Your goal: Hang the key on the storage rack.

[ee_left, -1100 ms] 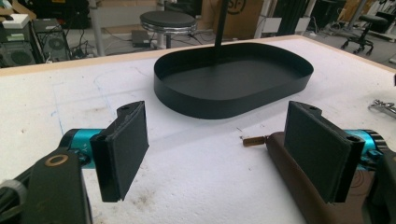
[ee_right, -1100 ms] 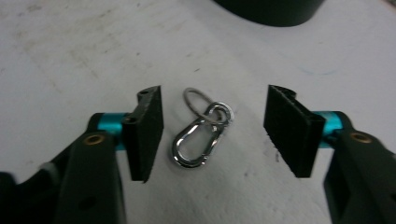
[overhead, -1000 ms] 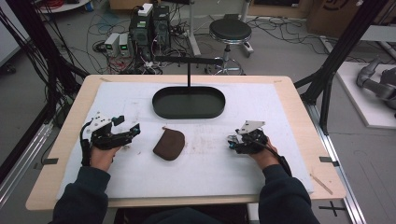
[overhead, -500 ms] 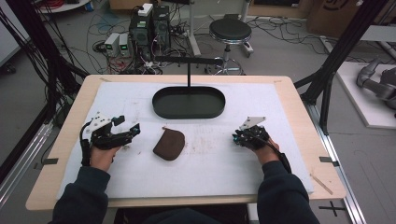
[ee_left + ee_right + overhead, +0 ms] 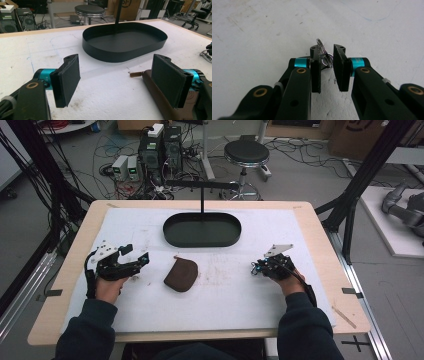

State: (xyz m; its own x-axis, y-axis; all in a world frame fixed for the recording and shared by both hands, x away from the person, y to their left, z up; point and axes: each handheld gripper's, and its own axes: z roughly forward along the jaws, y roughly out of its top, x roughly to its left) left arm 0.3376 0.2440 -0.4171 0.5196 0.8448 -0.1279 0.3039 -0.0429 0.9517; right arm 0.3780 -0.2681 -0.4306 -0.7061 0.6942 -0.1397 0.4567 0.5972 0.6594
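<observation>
- The person's dark sleeves come in at the near edge of the table, in the high view, one hand on each tool.
- The right gripper point(image 5: 260, 265) rests low over the white foam mat point(image 5: 230, 300) at the right side of the table, the hand behind it. Its jaws have just been closing and now stand narrow, with a small gap left between the pads.
- In the right gripper view, a metal key ring point(image 5: 324, 56) with a flat silvery piece stands between those jaws at their tips, lying against the left pad; I cannot tell whether the right pad presses on it.
- The left gripper point(image 5: 134, 256) sits at the left side of the mat with its jaws spread wide and nothing between them.
- In the left gripper view, its pads point(image 5: 68, 78) stand far apart over bare mat, and the brown leather pouch point(image 5: 160, 100) lies just behind the right-hand jaw, a small metal tab showing at its end.
- That pouch point(image 5: 181, 274) lies flat on the mat between the two grippers, nearer the left one and apart from both.
- Farther off, near the far edge of the mat, stands a black oval tray point(image 5: 202, 229) with a low wall, and a thin black post with a crossbar point(image 5: 202, 185) rises from it.
- Beyond the table are a round black stool point(image 5: 246, 153), computer boxes point(image 5: 162, 145) and loose cables on the floor.
</observation>
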